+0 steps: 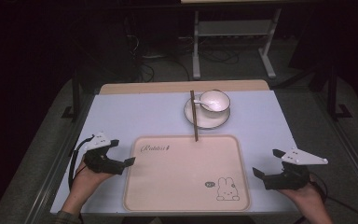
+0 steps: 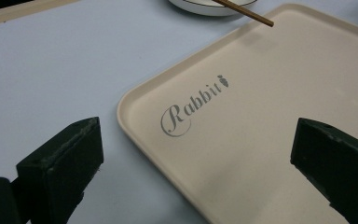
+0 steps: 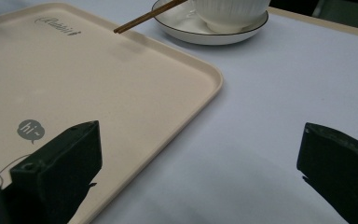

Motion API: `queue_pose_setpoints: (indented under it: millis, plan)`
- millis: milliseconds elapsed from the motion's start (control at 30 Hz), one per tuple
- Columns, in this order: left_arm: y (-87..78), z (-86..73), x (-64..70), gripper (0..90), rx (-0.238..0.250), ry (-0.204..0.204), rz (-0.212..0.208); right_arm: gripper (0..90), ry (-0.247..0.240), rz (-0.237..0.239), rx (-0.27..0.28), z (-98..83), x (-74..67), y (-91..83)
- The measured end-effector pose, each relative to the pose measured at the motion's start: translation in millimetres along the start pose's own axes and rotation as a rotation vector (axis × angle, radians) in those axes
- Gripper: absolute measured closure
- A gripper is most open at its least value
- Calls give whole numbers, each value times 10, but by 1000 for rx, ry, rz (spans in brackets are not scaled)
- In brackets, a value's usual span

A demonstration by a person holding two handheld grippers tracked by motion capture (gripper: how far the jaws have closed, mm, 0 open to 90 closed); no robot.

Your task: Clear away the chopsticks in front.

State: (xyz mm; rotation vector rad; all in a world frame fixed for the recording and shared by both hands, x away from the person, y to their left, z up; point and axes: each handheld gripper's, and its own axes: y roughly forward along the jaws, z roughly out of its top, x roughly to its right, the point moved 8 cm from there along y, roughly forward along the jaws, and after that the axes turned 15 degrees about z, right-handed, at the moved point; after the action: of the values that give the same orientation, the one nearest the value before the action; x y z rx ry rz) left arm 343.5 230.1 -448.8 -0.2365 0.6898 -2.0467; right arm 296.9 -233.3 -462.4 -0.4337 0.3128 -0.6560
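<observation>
A: Item one, nearest the lens: the left gripper [image 1: 120, 152], held in a hand [image 1: 87, 179] at the table's near-left; its counterpart, the right gripper [image 1: 268, 163], at the near-right.

B: Jaw state?

A: Both sets stand wide apart, with nothing between them and nothing touched. In the left gripper view the jaws straddle the tray's rounded near corner; in the right gripper view one jaw hangs over the tray, the other over bare table.

B: Item two?

A: Pink tray [image 1: 186, 175], flat on the pale table [image 1: 140, 114], centred at the near edge, between the grippers. Raised rim, surface bare apart from its printed lettering and rabbit.

B: Beyond it?

A: White plate [image 1: 196, 119] carrying a bowl [image 1: 215, 101] with a spoon [image 1: 199, 101]. Chopsticks [image 1: 194, 115] lie across the plate, near tips reaching over the tray's far rim.

B: Open room?

A: Bare table on both sides of the tray and left of the plate; the plate sits near the far edge.
</observation>
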Motion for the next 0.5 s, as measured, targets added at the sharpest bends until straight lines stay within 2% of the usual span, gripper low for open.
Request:
queue_pose_setpoints:
  millis: [433, 500]
  plan:
    - [253, 251, 187, 16, 10, 27, -40, 0, -9, 2, 7, 26, -8, 15]
    - [308, 333, 231, 16, 18, 28, -48, 0, -7, 4, 9, 29, -11, 18]
